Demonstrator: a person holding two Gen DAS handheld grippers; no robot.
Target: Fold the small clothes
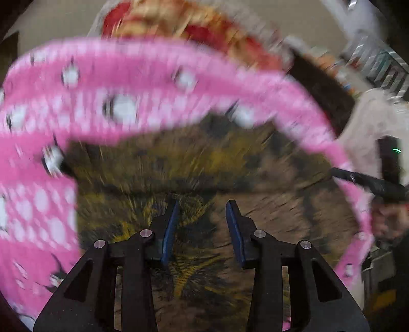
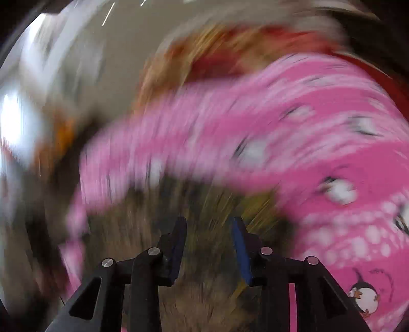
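Observation:
A pink garment [image 1: 107, 84] with white dots and penguin prints lies spread on a patterned yellow-brown cloth surface [image 1: 194, 163]. In the left wrist view it arcs across the top and down the left side. My left gripper [image 1: 202, 209] is open and empty, over the bare cloth surface short of the garment. In the right wrist view the pink garment [image 2: 319, 158] fills the right and middle, blurred by motion. My right gripper [image 2: 208, 224] is open and empty, just short of the garment's near edge. The other gripper's dark finger [image 1: 368, 181] shows at the garment's right edge.
A red and orange patterned cloth [image 1: 184, 23] lies beyond the pink garment, also in the right wrist view [image 2: 217, 56]. A person in light clothing [image 1: 370, 120] stands at the right. Both views are motion-blurred.

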